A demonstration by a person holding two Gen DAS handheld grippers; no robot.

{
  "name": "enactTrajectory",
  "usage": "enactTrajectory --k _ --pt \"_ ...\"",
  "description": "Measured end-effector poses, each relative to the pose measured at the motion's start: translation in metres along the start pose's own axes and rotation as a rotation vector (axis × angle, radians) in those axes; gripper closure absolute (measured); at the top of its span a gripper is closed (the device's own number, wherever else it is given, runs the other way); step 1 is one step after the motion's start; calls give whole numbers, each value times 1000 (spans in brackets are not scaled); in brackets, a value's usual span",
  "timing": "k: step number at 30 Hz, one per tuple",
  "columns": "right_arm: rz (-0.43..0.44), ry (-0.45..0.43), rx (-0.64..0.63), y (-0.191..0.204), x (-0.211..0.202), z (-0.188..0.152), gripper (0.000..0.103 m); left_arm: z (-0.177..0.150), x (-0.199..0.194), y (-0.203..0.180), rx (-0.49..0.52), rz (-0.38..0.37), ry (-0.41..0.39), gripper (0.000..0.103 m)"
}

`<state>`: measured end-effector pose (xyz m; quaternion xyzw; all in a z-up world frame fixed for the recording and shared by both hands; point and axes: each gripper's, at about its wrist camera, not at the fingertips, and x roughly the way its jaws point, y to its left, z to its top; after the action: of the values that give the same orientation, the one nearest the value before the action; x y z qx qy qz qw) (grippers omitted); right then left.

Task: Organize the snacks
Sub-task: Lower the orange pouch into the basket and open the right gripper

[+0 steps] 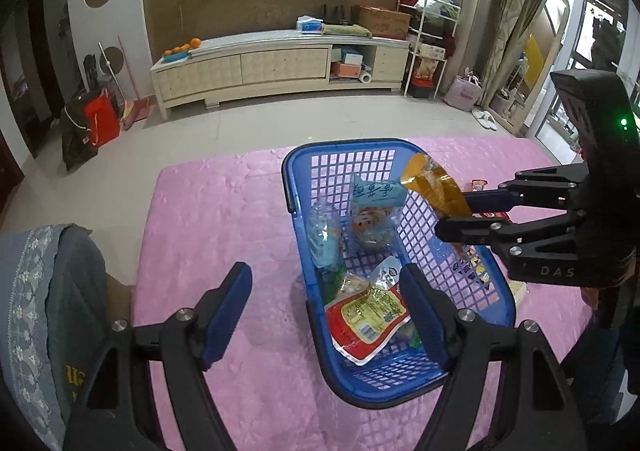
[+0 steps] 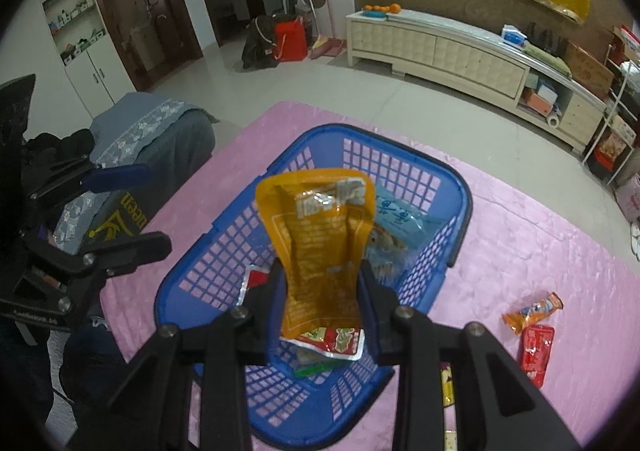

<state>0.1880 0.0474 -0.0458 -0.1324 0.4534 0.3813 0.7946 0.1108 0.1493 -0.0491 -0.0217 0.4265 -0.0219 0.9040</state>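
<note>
A blue plastic basket (image 1: 496, 291) (image 2: 464, 203) stands on the pink tablecloth and holds several snack packets. Among them are a teal one (image 1: 376, 191) and a red-and-yellow one (image 1: 368, 319). My right gripper (image 2: 324, 291) (image 1: 454, 215) is shut on an orange pouch (image 2: 320, 235) (image 1: 434, 183), which hangs upright over the basket. My left gripper (image 1: 326, 311) (image 2: 136, 211) is open and holds nothing. It straddles the basket's near left rim, with one finger over the red-and-yellow packet and the other outside the basket.
Two loose packets, one orange (image 2: 532, 311) and one red (image 2: 536, 347), lie on the cloth right of the basket. A chair with a grey-blue cover (image 2: 160, 131) stands at the table's left edge. Beyond the far edge are bare floor and a long low cabinet (image 1: 280, 63).
</note>
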Motion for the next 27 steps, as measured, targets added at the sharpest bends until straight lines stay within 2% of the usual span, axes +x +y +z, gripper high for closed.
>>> enactTrajectory --k 14,16,17,18,19,20,21,27 --pt "-54 52 5 -15 38 6 65 1 31 6 -21 -15 27 28" --pt "-94 42 0 -15 40 8 58 1 32 7 -19 -10 30 28" --pt "-122 31 -6 -15 39 8 49 1 32 7 -19 -9 31 28" --pt "-143 18 -7 -16 37 8 35 1 32 7 -19 -8 31 28" --pt "-148 10 -1 -17 35 8 27 1 32 6 -19 -8 30 28" --pt "-152 1 7 -17 33 8 13 1 31 6 -19 -9 30 28" --pt "-157 -12 13 -18 29 8 8 0 31 6 -19 -9 30 28" --pt "-156 -29 43 -22 8 3 3 -2 23 -1 -21 -10 22 28"
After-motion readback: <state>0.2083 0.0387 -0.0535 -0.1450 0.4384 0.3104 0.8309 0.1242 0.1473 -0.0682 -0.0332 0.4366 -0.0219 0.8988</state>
